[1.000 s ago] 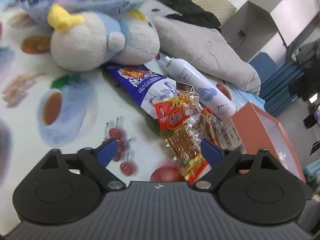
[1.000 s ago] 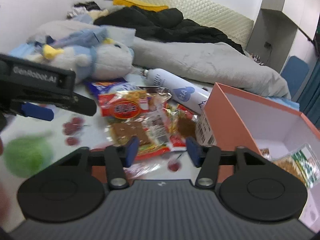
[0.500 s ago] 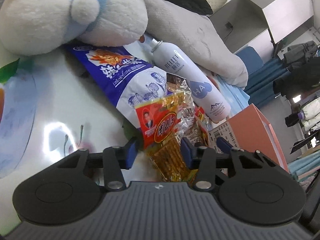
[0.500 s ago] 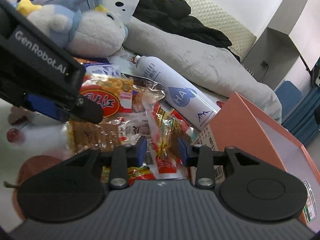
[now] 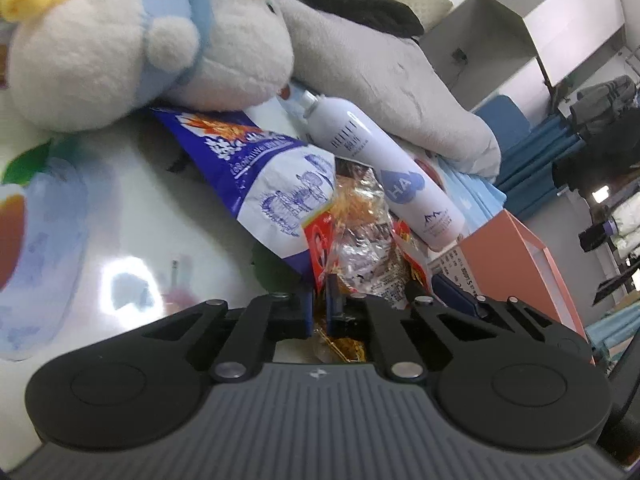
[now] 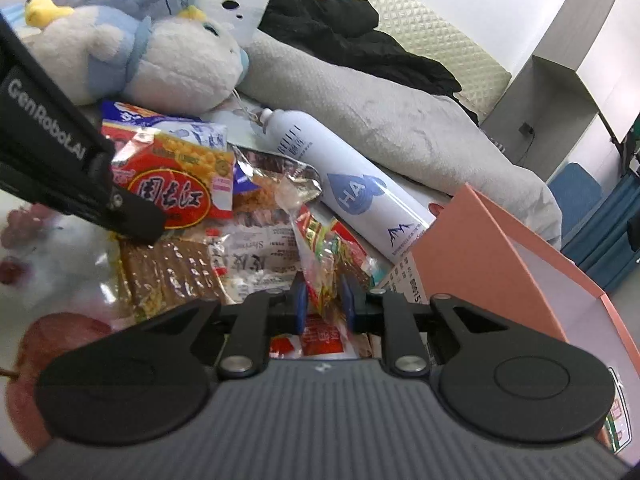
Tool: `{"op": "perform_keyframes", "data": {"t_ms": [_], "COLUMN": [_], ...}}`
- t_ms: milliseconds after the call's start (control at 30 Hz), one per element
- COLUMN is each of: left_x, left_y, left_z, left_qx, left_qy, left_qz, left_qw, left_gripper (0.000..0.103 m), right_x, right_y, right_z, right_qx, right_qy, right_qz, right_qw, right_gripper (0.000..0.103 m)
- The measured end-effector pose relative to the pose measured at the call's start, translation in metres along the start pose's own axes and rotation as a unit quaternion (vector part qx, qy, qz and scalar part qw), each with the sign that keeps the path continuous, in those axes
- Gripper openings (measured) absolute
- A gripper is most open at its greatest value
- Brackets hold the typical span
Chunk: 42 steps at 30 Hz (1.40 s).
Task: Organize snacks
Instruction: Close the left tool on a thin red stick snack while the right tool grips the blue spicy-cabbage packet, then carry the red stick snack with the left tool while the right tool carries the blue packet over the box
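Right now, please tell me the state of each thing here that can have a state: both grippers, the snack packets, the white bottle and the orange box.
Left gripper: shut on the red-and-yellow snack packet.
Right gripper: just closing, pinching a crinkled clear-and-red snack packet.
Blue-and-white snack bag: lying flat, sealed.
White spray bottle: lying on its side.
Orange cardboard box: open.

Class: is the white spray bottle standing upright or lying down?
Lying down: the white spray bottle rests on its side, nozzle toward the plush toy.

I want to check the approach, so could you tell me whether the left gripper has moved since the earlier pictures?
Yes. The left gripper has moved in toward the white bottle, which now looks nearer, and its fingers have just been closing on the red snack packet.
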State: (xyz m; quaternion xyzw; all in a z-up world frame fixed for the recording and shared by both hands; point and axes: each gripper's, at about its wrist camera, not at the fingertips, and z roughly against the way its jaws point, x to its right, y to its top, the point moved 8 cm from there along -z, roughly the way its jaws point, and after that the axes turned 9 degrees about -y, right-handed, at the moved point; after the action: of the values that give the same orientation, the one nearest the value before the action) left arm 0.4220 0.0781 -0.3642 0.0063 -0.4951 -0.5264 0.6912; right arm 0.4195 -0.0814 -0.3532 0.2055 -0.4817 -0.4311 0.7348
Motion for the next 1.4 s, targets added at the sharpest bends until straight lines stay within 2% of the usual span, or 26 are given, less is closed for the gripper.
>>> {"op": "perform_keyframes", "data": {"t_ms": [233,300,400,533,567,600,633,833,900,1100,1233,1267,1300,1400], "left_x": [-0.010,-0.015,-0.023,-0.035,-0.038,-0.039,-0.040,-0.044,-0.045,-0.050,-0.047,-0.045,-0.043,-0.039], "left_y": [0.002,0.000,-0.003,-0.006,-0.007,-0.007,-0.008,-0.011,-0.012,-0.015,-0.015,-0.015,-0.016,-0.017], "left_z": [0.024,0.029,0.036,0.044,0.045,0.046,0.047,0.045,0.045,0.047,0.050,0.051,0.053,0.059], "left_qx": [0.017,0.020,0.022,0.025,0.026,0.027,0.028,0.028,0.030,0.029,0.029,0.030,0.030,0.031], "left_qy": [0.002,0.004,0.004,0.004,0.003,0.003,0.001,-0.006,-0.008,-0.016,-0.022,-0.022,-0.022,-0.022], "left_qz": [0.015,0.020,0.030,0.048,0.050,0.052,0.053,0.062,0.063,0.069,0.069,0.068,0.066,0.062], "left_qw": [0.9997,0.9996,0.9993,0.9985,0.9984,0.9983,0.9982,0.9977,0.9975,0.9971,0.9969,0.9970,0.9972,0.9974], "left_gripper": [0.005,0.005,0.005,0.005,0.005,0.005,0.005,0.005,0.005,0.005,0.005,0.005,0.004,0.002], "right_x": [-0.018,-0.022,-0.024,-0.026,-0.027,-0.028,-0.031,-0.045,-0.053,-0.080,-0.087,-0.089,-0.090,-0.091], "right_y": [0.018,0.024,0.035,0.052,0.057,0.061,0.065,0.084,0.088,0.086,0.087,0.087,0.087,0.087], "right_z": [0.015,0.016,0.013,0.002,-0.002,-0.006,-0.009,-0.031,-0.041,-0.060,-0.055,-0.054,-0.052,-0.042], "right_qx": [0.023,0.022,0.020,0.000,-0.004,-0.009,-0.013,-0.050,-0.073,-0.131,-0.123,-0.123,-0.122,-0.116], "right_qy": [0.058,0.080,0.119,0.183,0.194,0.204,0.217,0.293,0.310,0.345,0.338,0.338,0.340,0.339], "right_qz": [0.003,-0.013,-0.047,-0.112,-0.124,-0.134,-0.145,-0.202,-0.207,-0.193,-0.181,-0.178,-0.176,-0.164], "right_qw": [0.998,0.996,0.992,0.977,0.973,0.970,0.965,0.933,0.925,0.909,0.915,0.916,0.916,0.919], "right_gripper": [0.022,0.030,0.031,0.031,0.036,0.045,0.048,0.054,0.062,0.068,0.067,0.063,0.054,0.046]}}
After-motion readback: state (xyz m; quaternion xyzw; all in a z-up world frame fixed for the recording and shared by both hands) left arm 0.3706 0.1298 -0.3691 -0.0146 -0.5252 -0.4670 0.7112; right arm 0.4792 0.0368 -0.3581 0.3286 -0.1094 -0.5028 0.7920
